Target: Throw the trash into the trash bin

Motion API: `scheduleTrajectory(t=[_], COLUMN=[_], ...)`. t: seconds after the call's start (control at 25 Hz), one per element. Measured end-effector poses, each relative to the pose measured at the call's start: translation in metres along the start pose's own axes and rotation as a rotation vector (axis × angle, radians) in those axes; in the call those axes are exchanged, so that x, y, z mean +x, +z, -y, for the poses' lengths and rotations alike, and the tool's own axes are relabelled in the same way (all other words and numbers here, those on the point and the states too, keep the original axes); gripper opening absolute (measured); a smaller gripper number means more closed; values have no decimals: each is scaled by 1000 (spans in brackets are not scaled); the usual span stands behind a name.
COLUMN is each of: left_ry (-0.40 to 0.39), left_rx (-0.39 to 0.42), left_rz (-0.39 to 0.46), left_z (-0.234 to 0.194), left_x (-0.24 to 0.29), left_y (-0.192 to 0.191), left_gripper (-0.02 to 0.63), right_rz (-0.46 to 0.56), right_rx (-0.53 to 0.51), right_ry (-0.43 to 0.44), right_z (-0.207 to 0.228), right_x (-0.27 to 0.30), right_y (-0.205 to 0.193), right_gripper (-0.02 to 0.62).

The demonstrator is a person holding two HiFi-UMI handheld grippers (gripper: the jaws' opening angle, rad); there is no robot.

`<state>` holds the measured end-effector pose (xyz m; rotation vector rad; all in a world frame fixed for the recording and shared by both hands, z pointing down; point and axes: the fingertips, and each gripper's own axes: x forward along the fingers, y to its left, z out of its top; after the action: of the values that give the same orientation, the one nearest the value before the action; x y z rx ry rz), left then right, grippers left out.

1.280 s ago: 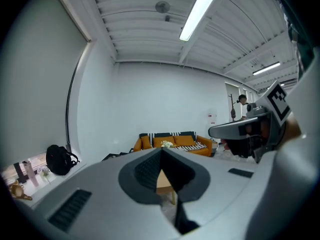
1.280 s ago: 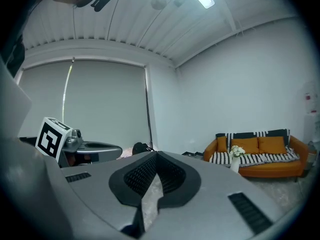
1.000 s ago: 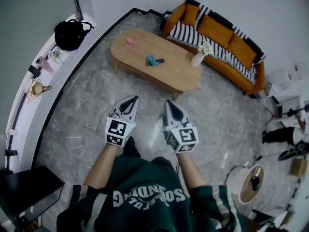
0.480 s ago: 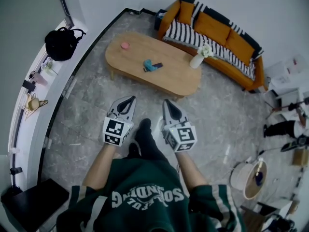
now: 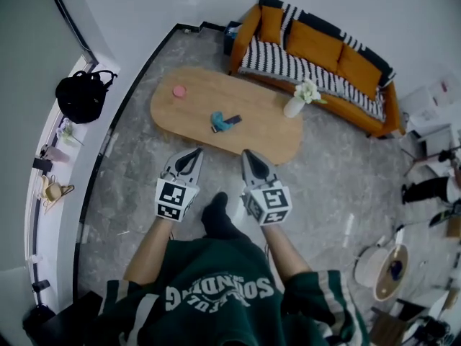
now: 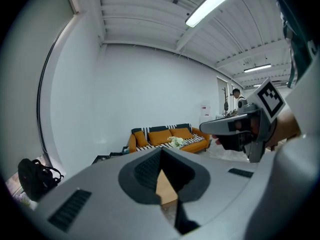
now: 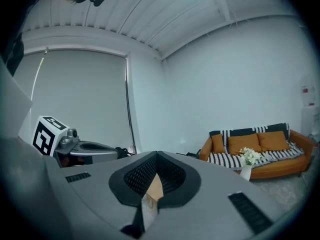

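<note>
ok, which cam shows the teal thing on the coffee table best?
Head view: the teal thing lies in plain sight on the coffee table. Both gripper views show only a sliver of tabletop between their fingers; the teal thing is hidden.

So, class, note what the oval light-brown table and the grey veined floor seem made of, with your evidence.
The oval light-brown table: probably wood or veneer, matt; even warm tan, no glare. The grey veined floor: likely polished marble or marble-look tile; pale veining, streaks of reflected light.
</note>
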<state>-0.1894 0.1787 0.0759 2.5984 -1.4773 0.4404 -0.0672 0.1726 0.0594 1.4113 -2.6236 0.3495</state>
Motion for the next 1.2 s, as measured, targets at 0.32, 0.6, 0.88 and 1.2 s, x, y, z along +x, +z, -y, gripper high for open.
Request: scheduleTrajectory(t=[0.32,0.6,0.88,1.2], left_ry=[-25,-42,-93,-163], left_rx=[-5,-29,-44,-53], left_rz=[-29,-64,-90,-141], left_z=[-46,-71,-85,-98], left_x=[81,124,151,189], left_y=[20,18,5,-37], left_gripper=[0,0,0,0], right_rz=[-61,-100,-111,-172], right_rx=[-9,11,31,43], right_ry=[17,27,-10,-48], right_z=[51,69,81,95], right_x=[80,117,139,170], right_y=[10,5,-2,-44], right_gripper=[-2,-2,-1,0])
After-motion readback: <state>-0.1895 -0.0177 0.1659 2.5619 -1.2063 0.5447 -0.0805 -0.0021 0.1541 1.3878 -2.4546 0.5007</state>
